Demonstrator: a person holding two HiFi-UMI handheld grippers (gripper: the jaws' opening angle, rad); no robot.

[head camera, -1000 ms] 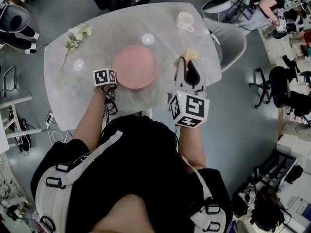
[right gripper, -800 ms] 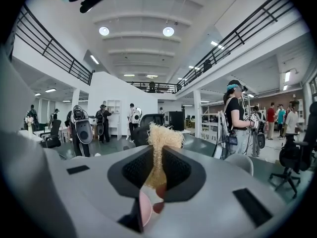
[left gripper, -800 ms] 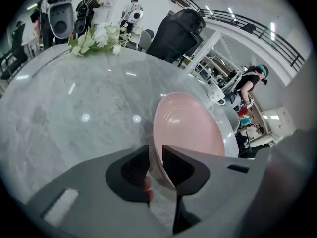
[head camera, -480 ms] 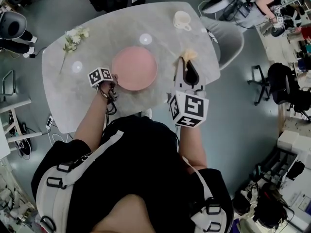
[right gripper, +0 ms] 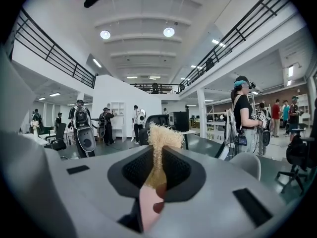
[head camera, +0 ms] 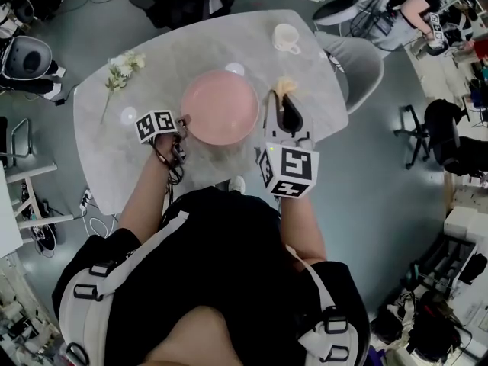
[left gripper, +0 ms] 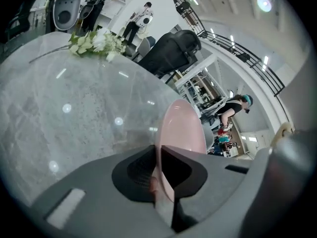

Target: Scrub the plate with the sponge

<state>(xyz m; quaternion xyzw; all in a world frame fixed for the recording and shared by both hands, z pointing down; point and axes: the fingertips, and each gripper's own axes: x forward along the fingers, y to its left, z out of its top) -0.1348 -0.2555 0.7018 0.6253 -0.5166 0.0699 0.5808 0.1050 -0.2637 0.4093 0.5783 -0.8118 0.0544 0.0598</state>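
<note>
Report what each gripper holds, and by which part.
The left gripper clamps the pink plate by its rim. The right gripper clamps the sponge by its lower end; its frayed top sticks out.

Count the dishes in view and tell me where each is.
2. The pink plate is central, its rim clamped in the left gripper; the white cup stands at the far right corner of the table.
</note>
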